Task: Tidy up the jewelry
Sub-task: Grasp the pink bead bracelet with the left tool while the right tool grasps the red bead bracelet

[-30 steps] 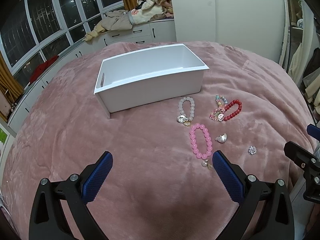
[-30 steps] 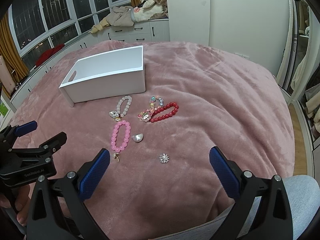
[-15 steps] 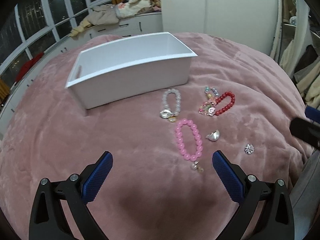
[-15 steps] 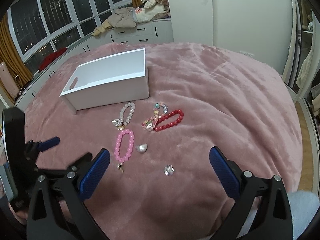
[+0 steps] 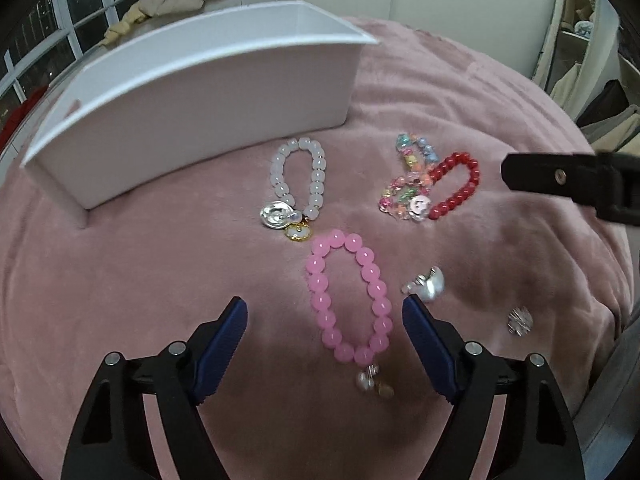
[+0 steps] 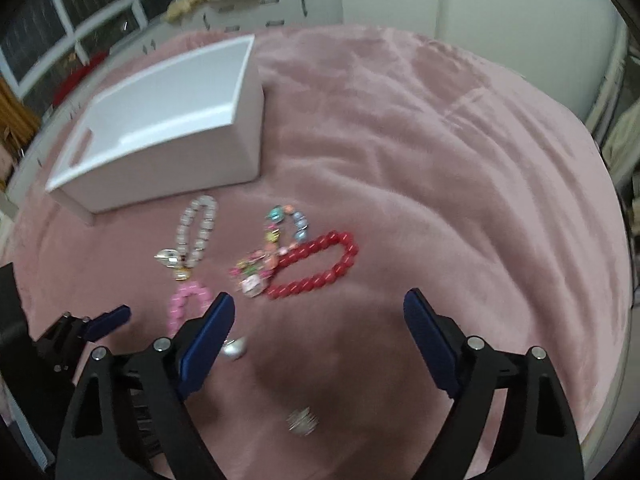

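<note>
Reaching for the first pieces: left gripper (image 5: 324,312), jaws apart and just narrowing, straddling the pink bracelet (image 5: 347,297) in front of the white box (image 5: 192,96); right gripper (image 6: 318,312), likewise wide and closing on nothing, nearing the red bracelet (image 6: 316,266). Next, judged: lowering, pinching beads, lifting boxward.

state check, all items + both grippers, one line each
white box: upright on the blanket, no jewelry visible inside
pink bracelet: flat on the blanket, between the open left gripper's fingers, ungripped
white bracelet: flat, by the box front
red bracelet: flat, touching the multicolour bracelet
silver shell charm: loose
flower stud: loose
left gripper: open, jaws just closing
right gripper: open, jaws just closing, empty
</note>
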The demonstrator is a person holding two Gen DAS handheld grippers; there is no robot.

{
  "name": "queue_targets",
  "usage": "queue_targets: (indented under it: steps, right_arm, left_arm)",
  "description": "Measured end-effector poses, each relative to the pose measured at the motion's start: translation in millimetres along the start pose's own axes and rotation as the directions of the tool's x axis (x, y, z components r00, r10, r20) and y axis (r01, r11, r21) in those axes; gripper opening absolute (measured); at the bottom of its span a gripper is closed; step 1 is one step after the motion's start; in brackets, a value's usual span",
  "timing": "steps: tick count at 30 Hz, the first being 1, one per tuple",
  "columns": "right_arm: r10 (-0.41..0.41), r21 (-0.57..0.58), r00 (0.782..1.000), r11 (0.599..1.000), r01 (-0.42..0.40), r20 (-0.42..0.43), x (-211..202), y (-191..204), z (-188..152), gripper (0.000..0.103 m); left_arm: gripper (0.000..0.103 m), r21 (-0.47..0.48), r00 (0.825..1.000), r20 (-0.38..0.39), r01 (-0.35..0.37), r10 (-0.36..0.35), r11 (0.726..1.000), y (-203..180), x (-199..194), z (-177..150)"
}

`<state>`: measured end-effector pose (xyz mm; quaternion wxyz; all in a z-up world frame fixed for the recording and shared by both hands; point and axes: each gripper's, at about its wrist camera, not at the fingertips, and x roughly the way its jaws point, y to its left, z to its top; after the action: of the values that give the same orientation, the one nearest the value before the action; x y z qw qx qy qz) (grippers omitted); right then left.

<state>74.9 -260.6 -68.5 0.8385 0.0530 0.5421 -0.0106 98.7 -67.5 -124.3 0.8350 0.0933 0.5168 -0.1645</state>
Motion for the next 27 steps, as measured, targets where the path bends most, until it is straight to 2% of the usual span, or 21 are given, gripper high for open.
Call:
queue_targets:
  steps: [5,7,11,12,14,15,17,18,19,21,27]
  right_arm:
    - [-0.043,-0.154,0.992,0.988,0.025,-0.116,51,0,27,0.085]
    - [-0.067,-0.181,0.986,0.983,0.039,-0.153,73,1,26,0.076]
    - [-0.075,-0.159,0.988,0.986,0.052,-0.137,102,-1,16,0.079]
    - [-0.061,-0.142,0.989,0.989,0.042,-0.135,102,-3,17,0.075]
    - [-0.023,-0.095,0.993,0.995,0.012,-0.115,96,-10,20,0.058]
    - [-0.014,-0.079,0.994,0.997,0.005,-0.106,94,-14,20,0.042]
    - [-0.014,-0.069,0.996,0.998,0.008,-0.087,88,-20,20,0.027]
    - [-0.014,-0.066,0.997,0.998,0.009,-0.075,84,-21,20,0.012]
    - [0.006,-0.057,0.998,0.998,-0.01,-0.063,79,-23,19,0.01]
    - [0.038,-0.052,0.999,0.998,-0.039,-0.032,69,-25,18,0.01]
    - [0.184,0.013,0.98,0.983,-0.186,0.073,33,-39,13,0.01]
  left_arm:
    - [0.083,-0.021,0.999,-0.046,-0.017,0.016,1.0,-1,29,8]
    - [0.083,-0.01,0.998,-0.059,-0.031,0.031,0.999,-5,38,10]
    - [0.083,-0.006,0.996,-0.07,-0.049,0.048,0.999,-10,46,12]
    - [0.081,-0.006,0.996,-0.072,-0.053,0.052,0.999,-11,47,13]
    - [0.073,-0.009,0.996,-0.069,-0.053,0.052,0.999,-14,48,14]
    - [0.066,-0.011,0.996,-0.064,-0.056,0.055,0.998,-16,48,14]
    - [0.051,-0.012,0.997,-0.059,-0.055,0.054,0.998,-19,47,14]
    - [0.041,-0.014,0.997,-0.059,-0.053,0.052,0.999,-21,48,14]
    - [0.034,-0.016,0.997,-0.059,-0.054,0.052,0.998,-24,49,16]
    - [0.028,-0.023,0.997,-0.06,-0.046,0.044,0.999,-24,47,19]
    - [0.027,-0.058,0.998,-0.059,-0.018,0.014,0.998,-19,38,25]
